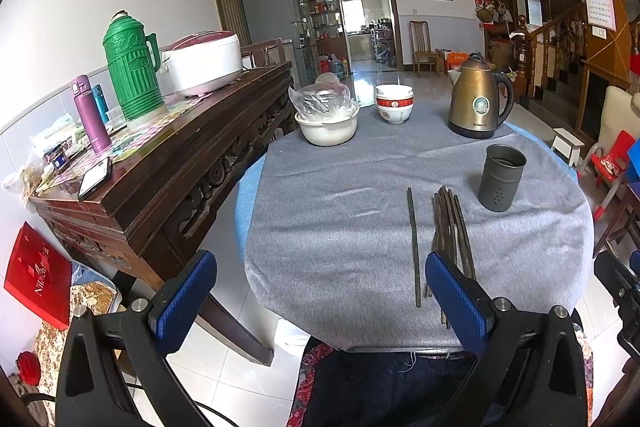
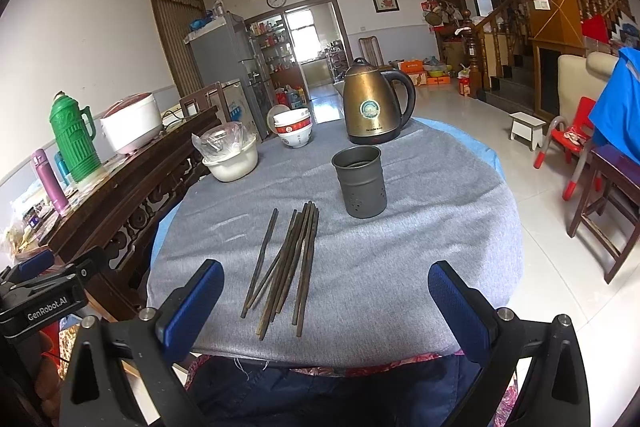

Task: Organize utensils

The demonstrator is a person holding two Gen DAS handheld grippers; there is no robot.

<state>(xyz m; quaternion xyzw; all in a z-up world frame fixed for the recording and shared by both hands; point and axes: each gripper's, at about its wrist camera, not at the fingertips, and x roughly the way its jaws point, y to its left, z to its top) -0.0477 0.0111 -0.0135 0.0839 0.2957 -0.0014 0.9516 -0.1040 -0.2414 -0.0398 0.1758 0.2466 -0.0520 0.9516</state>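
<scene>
Several dark wooden chopsticks [image 2: 288,263] lie loose on the grey tablecloth near the table's front edge; they also show in the left wrist view [image 1: 450,235], with one chopstick [image 1: 413,247] apart on the left. A grey metal utensil cup [image 2: 361,181] stands upright and empty just behind them, also in the left wrist view [image 1: 501,177]. My left gripper [image 1: 320,301] is open and empty, held off the table's front left edge. My right gripper [image 2: 326,307] is open and empty, just in front of the chopsticks.
A brass kettle [image 2: 374,103], stacked bowls [image 2: 294,129] and a white basin with a plastic bag [image 2: 232,155] stand at the table's back. A dark wooden sideboard [image 1: 160,163] with a green thermos [image 1: 132,67] and rice cooker stands left. Chairs and a stool stand right.
</scene>
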